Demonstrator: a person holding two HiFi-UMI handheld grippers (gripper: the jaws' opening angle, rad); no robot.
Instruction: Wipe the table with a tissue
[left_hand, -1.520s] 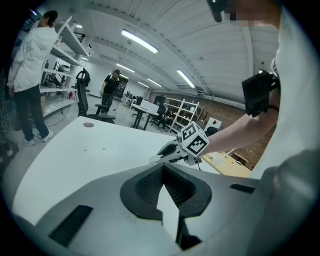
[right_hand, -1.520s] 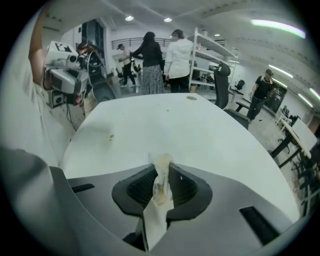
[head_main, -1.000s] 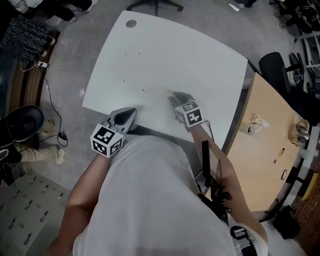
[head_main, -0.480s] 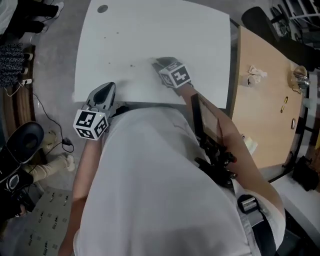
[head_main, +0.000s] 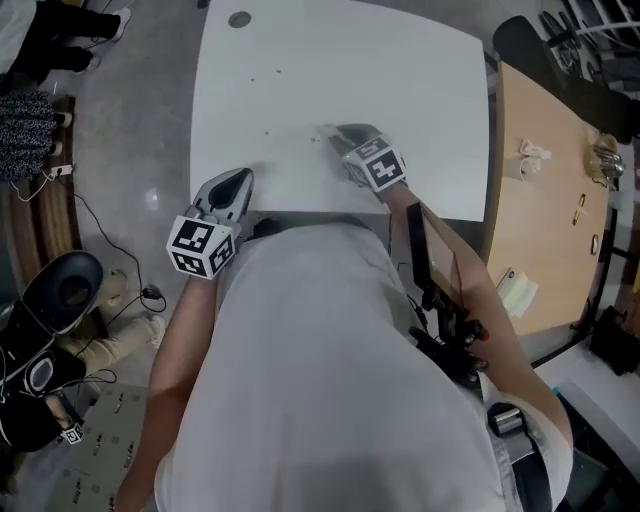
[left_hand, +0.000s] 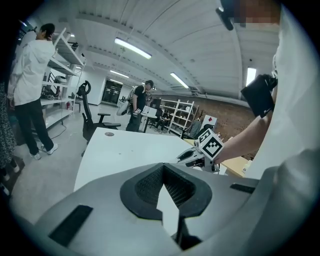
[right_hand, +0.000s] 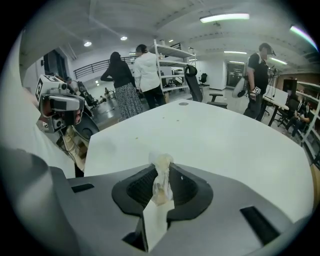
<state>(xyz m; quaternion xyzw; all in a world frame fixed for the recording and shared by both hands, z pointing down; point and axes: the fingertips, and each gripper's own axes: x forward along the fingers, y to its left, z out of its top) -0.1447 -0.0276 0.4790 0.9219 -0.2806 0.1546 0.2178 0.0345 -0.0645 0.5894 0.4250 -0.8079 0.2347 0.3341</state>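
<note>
**Right claw pinching a tissue over a white table**

From above I see a white table (head_main: 400, 90). Its top is plain and matte, marked only by a few dark specks (head_main: 267, 132) and a round grey cap (head_main: 239, 19) at the far corner.

My right claw (head_main: 338, 131) sits over the near half of the table. Its jaws are closed on a crumpled tissue (right_hand: 161, 175), which pokes out a little past the tips. I cannot tell whether the tissue touches the top. Ahead of this claw the white surface stretches on to its far edge.

My left claw (head_main: 240, 180) is over the table's near edge, to the left of the right claw and well apart from it. Its jaws are together with nothing between them.

To the right of the right claw, past the table's edge, stands a wooden desk (head_main: 540, 230) with a crumpled paper (head_main: 533, 152) on it. To the left of the left claw is grey floor (head_main: 130, 130), with a black chair (head_main: 60, 290) and a trailing cable (head_main: 100, 200).

Beyond the right claw the room is a large, bright workshop. Two people (right_hand: 132, 75) stand by white shelves (right_hand: 172, 62) with an office chair (right_hand: 197, 82) close by. Another person (right_hand: 257, 67) stands further right. Strip lights (right_hand: 224, 18) run along the ceiling. Beyond the left claw there is a brick wall (left_hand: 235, 117).
</note>
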